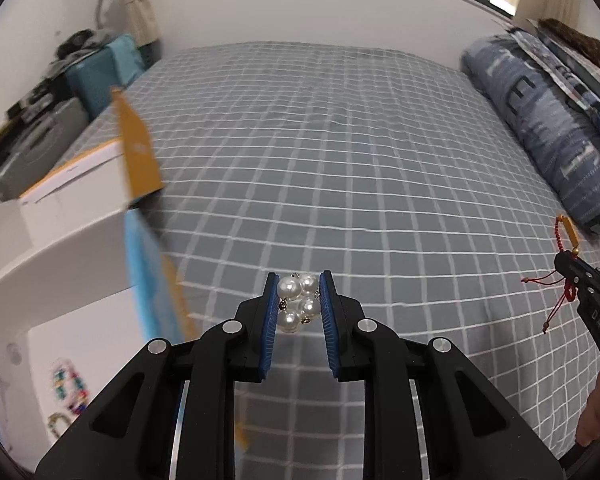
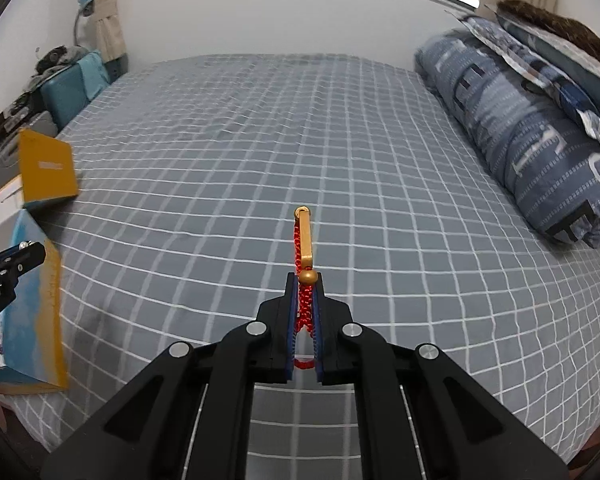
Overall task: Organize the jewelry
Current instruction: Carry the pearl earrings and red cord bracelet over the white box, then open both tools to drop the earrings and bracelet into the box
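Item one: your left gripper (image 1: 299, 304), blue pads clamped on a pearl cluster (image 1: 298, 302) of four white beads on small gold links, held above the bed (image 1: 340, 160) with its grey sheet checked in white. Item two: your right gripper (image 2: 306, 300), closed tight on a red braided cord bracelet (image 2: 305, 280) with a gold bar and gold bead; the bar stands up past the fingertips, the cord loop shows between the pads lower down. In the left wrist view the same bracelet (image 1: 568, 248) appears at far right, its loose red ends hanging beside the gripper. Item three: an open white box (image 1: 72, 184) with a yellow flap, at the bed's left edge, blurred; beaded pieces (image 1: 70, 392) lie on white at lower left, too blurred to sort. Item four: a rolled blue patterned quilt (image 2: 520, 128) along the bed's right side.
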Available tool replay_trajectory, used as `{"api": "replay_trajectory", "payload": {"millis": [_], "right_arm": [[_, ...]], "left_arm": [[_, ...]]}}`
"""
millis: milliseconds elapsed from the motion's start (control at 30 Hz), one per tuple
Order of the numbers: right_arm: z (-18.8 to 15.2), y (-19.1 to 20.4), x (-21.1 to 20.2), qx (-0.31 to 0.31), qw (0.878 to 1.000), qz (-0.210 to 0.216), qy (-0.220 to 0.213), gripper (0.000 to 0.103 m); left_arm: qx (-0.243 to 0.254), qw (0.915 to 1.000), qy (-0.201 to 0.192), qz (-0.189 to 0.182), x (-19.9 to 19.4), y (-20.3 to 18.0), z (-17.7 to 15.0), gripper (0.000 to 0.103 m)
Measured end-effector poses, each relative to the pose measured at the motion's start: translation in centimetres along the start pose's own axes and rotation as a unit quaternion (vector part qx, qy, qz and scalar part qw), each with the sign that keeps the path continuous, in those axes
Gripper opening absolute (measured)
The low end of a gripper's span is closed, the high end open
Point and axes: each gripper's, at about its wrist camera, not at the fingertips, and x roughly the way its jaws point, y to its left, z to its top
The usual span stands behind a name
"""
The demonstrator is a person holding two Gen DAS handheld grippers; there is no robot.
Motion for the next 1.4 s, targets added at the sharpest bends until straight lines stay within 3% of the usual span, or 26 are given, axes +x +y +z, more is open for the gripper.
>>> {"api": "replay_trajectory", "payload": {"millis": [467, 767, 1067, 1200, 1400], "right_arm": [[0.4, 9.4, -2.8, -0.036, 0.998, 0.054, -0.019, 0.006], [0.2, 17.9, -5.5, -0.076, 0.991, 0.100, -0.040, 0.006], [-1.3, 27.2, -8.4, -0.125, 0.979, 0.150, -0.065, 0.006], [-2.2, 30.6, -8.3, -0.144, 0.974, 0.168, -0.057, 0.006], [-3.5, 33.6, -5.3, -0.169, 0.972, 0.159, -0.022, 0.006]], "left_arm": [[-0.081, 0.9956, -0.022, 0.042, -7.1, 12.4, -3.0, 0.020], [-0.129, 0.9891, -0.012, 0.069, -8.2, 19.8, -6.0, 0.020], [-0.161, 0.9830, 0.004, 0.088, -8.3, 24.7, -9.6, 0.020], [-0.170, 0.9799, 0.012, 0.103, -8.1, 26.1, -10.7, 0.020], [-0.172, 0.9782, 0.031, 0.113, -6.5, 27.7, -11.6, 0.020]]}}
